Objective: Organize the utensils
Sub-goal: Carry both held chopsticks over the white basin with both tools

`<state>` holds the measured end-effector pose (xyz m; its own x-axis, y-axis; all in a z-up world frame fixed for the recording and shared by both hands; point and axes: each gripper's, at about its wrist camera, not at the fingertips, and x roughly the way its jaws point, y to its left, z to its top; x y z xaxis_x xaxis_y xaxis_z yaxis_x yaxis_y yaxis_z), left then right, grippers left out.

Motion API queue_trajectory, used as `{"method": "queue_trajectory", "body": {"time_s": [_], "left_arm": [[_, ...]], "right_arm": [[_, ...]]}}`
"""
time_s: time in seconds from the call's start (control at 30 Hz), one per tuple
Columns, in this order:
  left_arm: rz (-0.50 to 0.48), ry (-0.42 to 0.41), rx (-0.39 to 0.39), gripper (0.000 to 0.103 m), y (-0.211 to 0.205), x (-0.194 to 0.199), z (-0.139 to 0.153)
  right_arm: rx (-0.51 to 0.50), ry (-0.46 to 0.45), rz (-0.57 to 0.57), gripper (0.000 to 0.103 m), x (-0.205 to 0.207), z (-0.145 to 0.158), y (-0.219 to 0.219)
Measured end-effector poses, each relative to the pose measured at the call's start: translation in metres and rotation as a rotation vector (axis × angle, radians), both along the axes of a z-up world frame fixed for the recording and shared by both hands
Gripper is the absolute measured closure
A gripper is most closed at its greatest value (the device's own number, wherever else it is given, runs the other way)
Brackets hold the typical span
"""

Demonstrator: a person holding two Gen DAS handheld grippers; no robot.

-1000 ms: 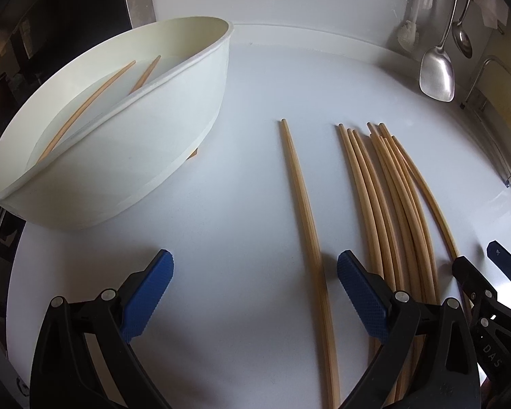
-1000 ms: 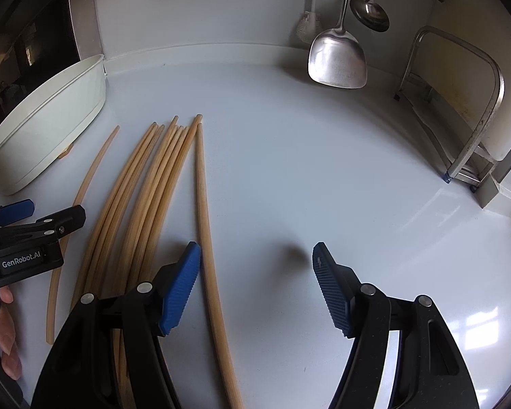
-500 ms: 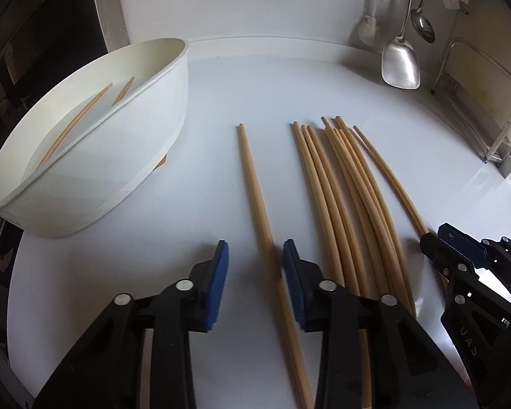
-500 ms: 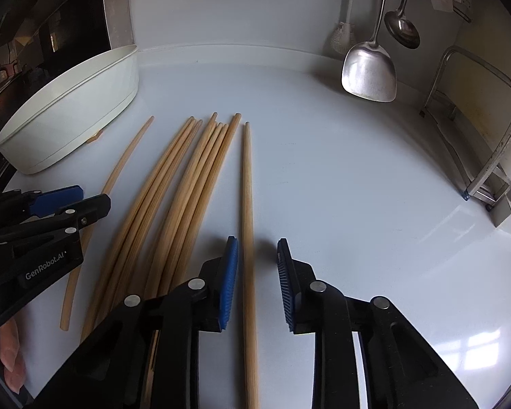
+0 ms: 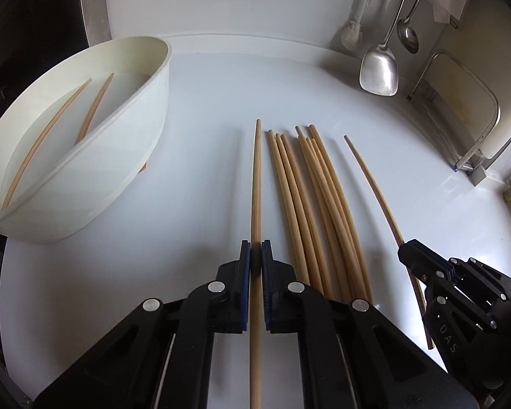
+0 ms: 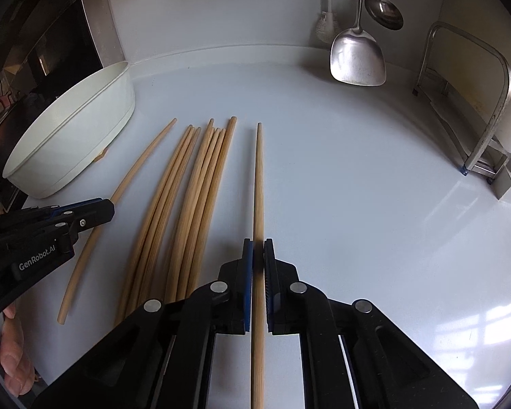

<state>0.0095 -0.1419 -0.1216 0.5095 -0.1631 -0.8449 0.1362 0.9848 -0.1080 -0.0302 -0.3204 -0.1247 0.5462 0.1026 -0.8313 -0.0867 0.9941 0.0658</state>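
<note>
White bowl [image 5: 95,177] holds two chopsticks [image 5: 44,136]; each hand-held gripper [image 5: 255,259] [image 6: 258,255] clamps one chopstick [image 5: 256,177] [image 6: 258,184].

held chopstick [image 5: 256,184] end cut off below

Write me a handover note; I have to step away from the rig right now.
Left gripper: jaws just closed on the left chopstick, beside the bundle.
Right gripper: jaws just closed on the right chopstick, on the bundle's other side.
The bundle lies loose on the counter; the tub stands further left.
Done: two sticks are in the tub.
Left: probably both held chopsticks, then the bundle, go into the tub.
</note>
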Motion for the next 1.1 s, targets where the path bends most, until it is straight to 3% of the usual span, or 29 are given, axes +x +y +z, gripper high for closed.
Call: {"method": "queue_trajectory", "body": {"time_s": [0.3, 0.6, 0.87, 1.1], "left_arm": [[-0.042, -0.063, -0.018, 0.096, 0.034, 0.012, 0.065], [0.019, -0.134, 0.025, 0.096, 0.135, 0.045, 0.12], [0.058, -0.087, 0.055, 0.096, 0.21, 0.082, 0.112], [0.02, -0.015, 0.05, 0.096, 0.237, 0.112, 0.084]], "right_arm": [[0.074, -0.073, -0.046, 0.097, 0.013, 0.065, 0.023], [0.117, -0.098, 0.036, 0.097, 0.041, 0.104, 0.112], [0.157, -0.067, 0.116, 0.097, 0.092, 0.104, 0.205], [0.118, 0.012, 0.117, 0.097, 0.135, 0.084, 0.257]]}}
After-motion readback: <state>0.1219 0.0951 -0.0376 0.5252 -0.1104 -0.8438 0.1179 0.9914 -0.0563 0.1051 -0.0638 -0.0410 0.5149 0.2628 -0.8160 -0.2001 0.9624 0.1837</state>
